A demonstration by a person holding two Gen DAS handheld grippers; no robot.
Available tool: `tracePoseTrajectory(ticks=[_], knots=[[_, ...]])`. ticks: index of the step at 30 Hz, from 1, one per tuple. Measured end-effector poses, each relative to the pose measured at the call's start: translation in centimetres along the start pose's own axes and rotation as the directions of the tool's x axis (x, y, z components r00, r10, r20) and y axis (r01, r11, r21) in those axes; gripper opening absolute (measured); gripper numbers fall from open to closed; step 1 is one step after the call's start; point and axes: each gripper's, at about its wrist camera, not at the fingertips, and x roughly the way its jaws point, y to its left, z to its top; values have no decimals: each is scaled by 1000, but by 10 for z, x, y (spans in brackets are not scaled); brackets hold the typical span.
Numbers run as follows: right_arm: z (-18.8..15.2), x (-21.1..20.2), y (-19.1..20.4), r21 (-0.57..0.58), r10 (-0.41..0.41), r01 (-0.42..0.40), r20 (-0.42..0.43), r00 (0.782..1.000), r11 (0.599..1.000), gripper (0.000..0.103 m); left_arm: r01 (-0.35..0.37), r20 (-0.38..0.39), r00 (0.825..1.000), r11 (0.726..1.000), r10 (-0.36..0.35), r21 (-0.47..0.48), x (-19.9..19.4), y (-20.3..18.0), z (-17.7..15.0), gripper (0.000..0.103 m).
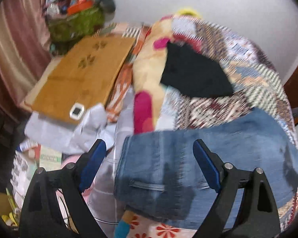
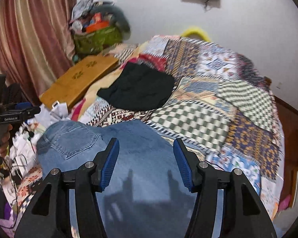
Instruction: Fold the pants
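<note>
Both grippers hover with jaws apart, nothing held: left gripper, right gripper. Jeans lie folded at six o'clock on the quilt; next, pinch matching edges evenly.

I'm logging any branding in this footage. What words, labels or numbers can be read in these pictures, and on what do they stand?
"GenRobot.AI": white print on the black left gripper, seen at the right wrist view's left edge.
Green print on the white paper sheet: too blurred to read.
Small white device with a dark screen on the wooden board: nothing legible.
</note>
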Motion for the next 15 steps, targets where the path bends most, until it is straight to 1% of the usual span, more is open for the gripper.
tracePoseTrajectory(ticks=[2, 4, 6, 9, 11, 13, 15], knots=[[4, 15, 3, -9, 14, -14, -26, 1000, 1000, 52, 19, -75, 997, 999, -22, -42, 25, 10, -8, 89], [7, 34, 3, -15, 34, -35, -48, 998, 999, 52, 57, -139, 988, 995, -68, -82, 47, 16, -17, 89], [11, 53, 2, -17, 37, -39, -79, 996, 999, 52, 90, -175, 979, 992, -106, -93, 61, 13, -24, 89], [18, 83, -2, 3, 56, -56, -127, 990, 998, 52, 112, -191, 974, 992, -122, -63, 72, 2, -33, 89], [22, 97, -4, 21, 68, -66, -154, 986, 998, 52, 91, -188, 978, 995, -94, -27, 75, -6, -41, 90], [24, 113, -7, 58, 104, -94, -195, 975, 994, 52, 87, -194, 977, 996, -87, -5, 79, -10, -47, 90], [24, 126, -10, 113, 167, -145, -225, 960, 983, 43, 94, -195, 976, 996, -94, -9, 81, -10, -51, 90]])
